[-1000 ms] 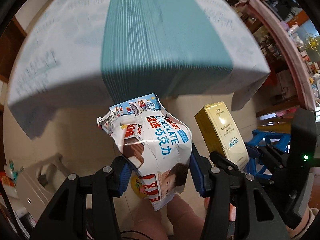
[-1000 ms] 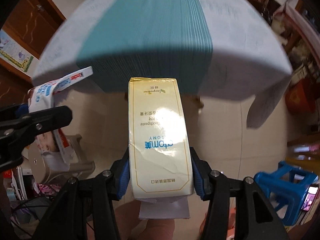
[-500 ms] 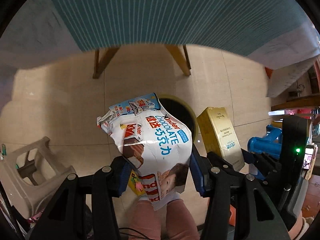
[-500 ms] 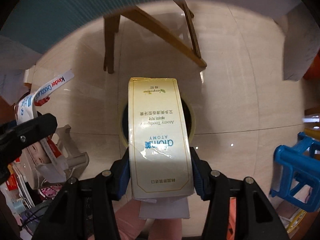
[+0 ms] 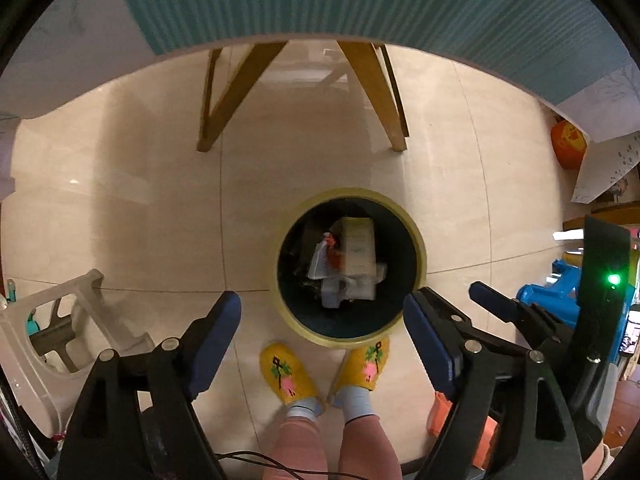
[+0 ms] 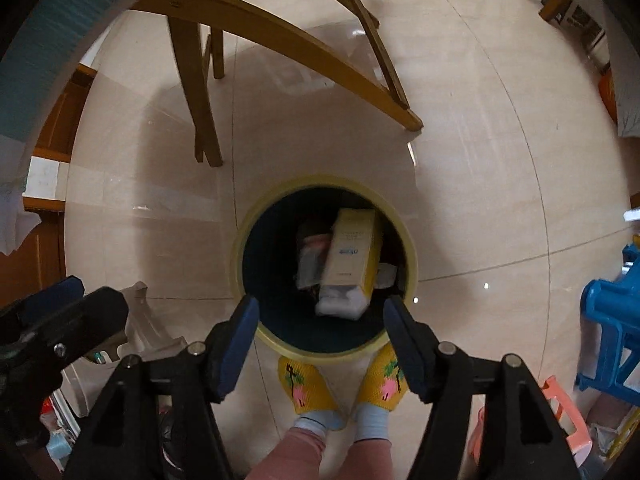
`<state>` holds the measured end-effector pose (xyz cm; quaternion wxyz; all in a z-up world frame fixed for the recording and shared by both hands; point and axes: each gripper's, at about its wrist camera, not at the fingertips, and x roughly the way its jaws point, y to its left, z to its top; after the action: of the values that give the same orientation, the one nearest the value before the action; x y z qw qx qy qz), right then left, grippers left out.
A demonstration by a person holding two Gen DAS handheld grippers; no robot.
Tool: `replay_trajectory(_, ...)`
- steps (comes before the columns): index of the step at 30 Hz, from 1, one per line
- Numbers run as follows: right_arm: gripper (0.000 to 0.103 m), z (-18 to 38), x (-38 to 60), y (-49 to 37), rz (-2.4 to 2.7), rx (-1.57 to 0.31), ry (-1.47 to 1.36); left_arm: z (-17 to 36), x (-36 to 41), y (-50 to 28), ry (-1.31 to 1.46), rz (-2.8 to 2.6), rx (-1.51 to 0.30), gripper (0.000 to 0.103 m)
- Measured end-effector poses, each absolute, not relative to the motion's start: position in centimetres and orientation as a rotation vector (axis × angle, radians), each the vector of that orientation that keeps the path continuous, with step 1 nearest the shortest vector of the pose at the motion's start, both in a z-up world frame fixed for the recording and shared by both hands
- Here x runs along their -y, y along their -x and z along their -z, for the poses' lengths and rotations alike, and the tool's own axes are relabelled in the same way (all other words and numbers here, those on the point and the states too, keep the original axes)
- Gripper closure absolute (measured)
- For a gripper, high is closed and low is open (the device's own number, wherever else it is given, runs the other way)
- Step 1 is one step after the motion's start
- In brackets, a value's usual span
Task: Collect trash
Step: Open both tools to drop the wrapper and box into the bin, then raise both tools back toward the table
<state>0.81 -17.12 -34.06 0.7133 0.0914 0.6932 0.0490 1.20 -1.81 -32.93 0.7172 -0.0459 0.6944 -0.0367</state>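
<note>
We hold our left tool (image 5: 322,312) above the bin (image 5: 418,240), jaws just opened wide and empty; box (image 5: 360,246) and wrapper (image 5: 320,258) lie inside.

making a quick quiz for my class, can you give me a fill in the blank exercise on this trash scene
1. The yellow toothpaste box lies inside the round ____.
2. Both the left gripper and the right gripper have their fingers ____, with nothing between them.
3. The person's slippers beside the bin rim are ____ in colour.
4. The stool at the right edge of the right wrist view is ____.

Missing words: bin; open; yellow; blue
</note>
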Motion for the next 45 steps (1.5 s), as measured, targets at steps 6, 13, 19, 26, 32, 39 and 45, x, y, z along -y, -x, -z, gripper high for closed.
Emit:
replay_trajectory(6, 0.037, 32.2, 16.6, -0.6, -0.113, -1.501, -0.186, 31.3, 0.6, -0.5, 0.096, 0.052, -1.501, 0.019)
replay_trajectory(13, 0.033, 31.4, 16.5, -0.7, -0.113, -1.477, -0.152, 30.2, -0.5, 0.1, 0.06, 0.017, -1.488, 0.017)
replay_trajectory(19, 0.033, 30.8, 16.9, -0.4, -0.079, -1.47, -0.165, 29.8, -0.7, 0.0, 0.021, -0.004, -1.472, 0.017)
replay_trajectory(26, 0.033, 28.3, 16.9, 0.2, -0.067, -1.453, -0.17, 27.5, -0.5, 0.1, -0.004, -0.003, -1.464, 0.017)
replay_trajectory(32, 0.033, 24.6, 16.8, 1.0, -0.065, -1.443, -0.162, 23.4, -0.9, 0.6, -0.021, 0.013, -1.454, 0.017)
replay_trajectory(39, 0.033, 19.5, 16.7, 2.0, -0.088, -1.431, -0.148, 17.4, -1.8, 1.5, -0.073, 0.02, -1.44, 0.017)
replay_trajectory(45, 0.033, 14.8, 16.5, 2.6, -0.103, -1.39, -0.137, 11.0, -2.5, 1.7, -0.084, 0.036, -1.372, 0.017)
